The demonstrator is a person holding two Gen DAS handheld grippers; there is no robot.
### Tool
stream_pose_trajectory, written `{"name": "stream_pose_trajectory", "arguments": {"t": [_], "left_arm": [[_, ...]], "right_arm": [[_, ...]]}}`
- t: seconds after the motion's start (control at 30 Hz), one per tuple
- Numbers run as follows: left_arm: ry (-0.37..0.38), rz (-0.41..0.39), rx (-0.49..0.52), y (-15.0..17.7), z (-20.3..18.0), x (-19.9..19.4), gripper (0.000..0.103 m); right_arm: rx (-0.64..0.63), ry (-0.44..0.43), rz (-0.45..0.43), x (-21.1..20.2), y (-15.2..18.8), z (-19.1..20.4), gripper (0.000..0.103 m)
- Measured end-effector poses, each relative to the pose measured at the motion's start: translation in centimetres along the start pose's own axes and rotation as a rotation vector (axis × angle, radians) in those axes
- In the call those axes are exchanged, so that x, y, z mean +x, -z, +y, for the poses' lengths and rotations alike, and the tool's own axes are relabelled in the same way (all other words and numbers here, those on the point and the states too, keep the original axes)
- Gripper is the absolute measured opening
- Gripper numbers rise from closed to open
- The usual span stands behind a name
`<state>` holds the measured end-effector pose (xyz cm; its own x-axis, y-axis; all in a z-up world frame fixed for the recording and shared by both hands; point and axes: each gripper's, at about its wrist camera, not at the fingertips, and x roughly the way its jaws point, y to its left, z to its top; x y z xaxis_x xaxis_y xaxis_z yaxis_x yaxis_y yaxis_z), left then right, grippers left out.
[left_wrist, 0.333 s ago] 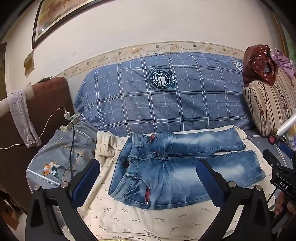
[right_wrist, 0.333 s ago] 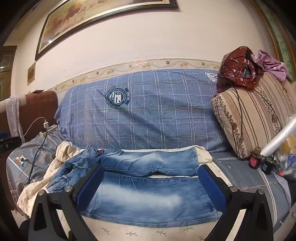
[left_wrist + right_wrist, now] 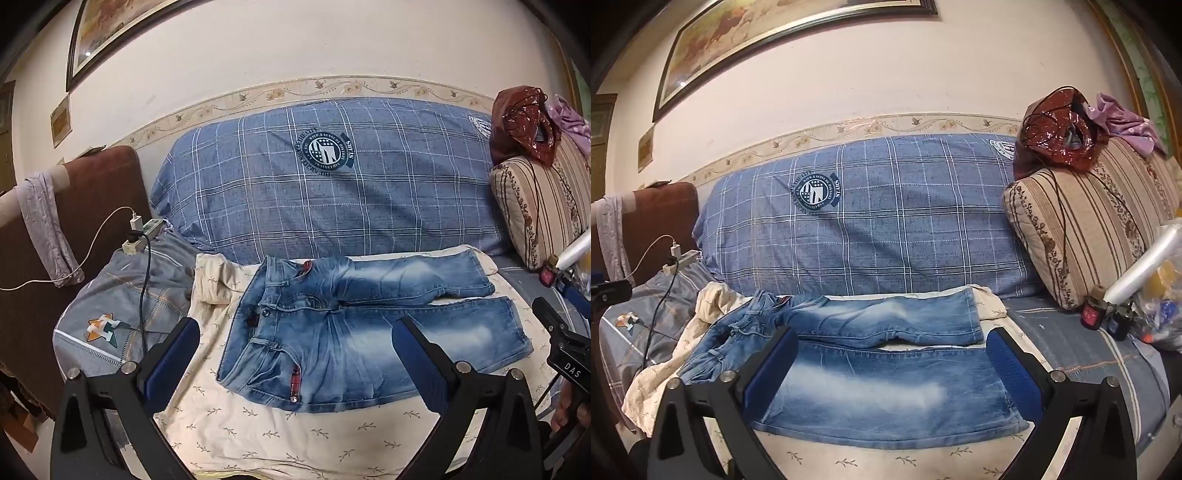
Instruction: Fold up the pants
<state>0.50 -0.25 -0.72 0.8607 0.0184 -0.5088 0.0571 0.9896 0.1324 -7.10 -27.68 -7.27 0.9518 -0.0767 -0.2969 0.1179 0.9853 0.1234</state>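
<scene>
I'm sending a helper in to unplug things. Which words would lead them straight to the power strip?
Start at the big blue plaid pillow against the wall, then look to its lower left corner, beside the brown headboard. The white power strip lies there on the grey bedding. Alone among the fabrics, it is hard plastic, with a white charger and a black cable plugged in.

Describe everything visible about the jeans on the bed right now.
The jeans are faded light-blue denim, whitened on the thighs, with red plaid pocket trim. They lie flat and unfolded, front up, on a cream leaf-print sheet, waistband toward the left, legs slightly apart pointing right. Nothing grips them; both open tongs are held short of them.
</scene>
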Motion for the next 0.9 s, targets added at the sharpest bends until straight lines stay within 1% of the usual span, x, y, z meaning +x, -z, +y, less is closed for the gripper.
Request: {"name": "stream_pose_trajectory", "arguments": {"t": [0.1,0.53,0.9], "left_arm": [[-0.003,-0.003,-0.006,-0.1,0.3,-0.1,0.103],[-0.011,-0.008,-0.029,-0.1,1.2,-0.4,0.103],[-0.008,-0.002,-0.033,0.0,1.1,0.1,0.103]], "right_arm": [[-0.007,0.007,0.008,0.1,0.0,0.4,0.103],[-0.044,0.001,-0.011,-0.8,-0.7,2.2,0.103],[-0.031,0.027,0.006,-0.9,-1.5,2.5,0.103]]}}
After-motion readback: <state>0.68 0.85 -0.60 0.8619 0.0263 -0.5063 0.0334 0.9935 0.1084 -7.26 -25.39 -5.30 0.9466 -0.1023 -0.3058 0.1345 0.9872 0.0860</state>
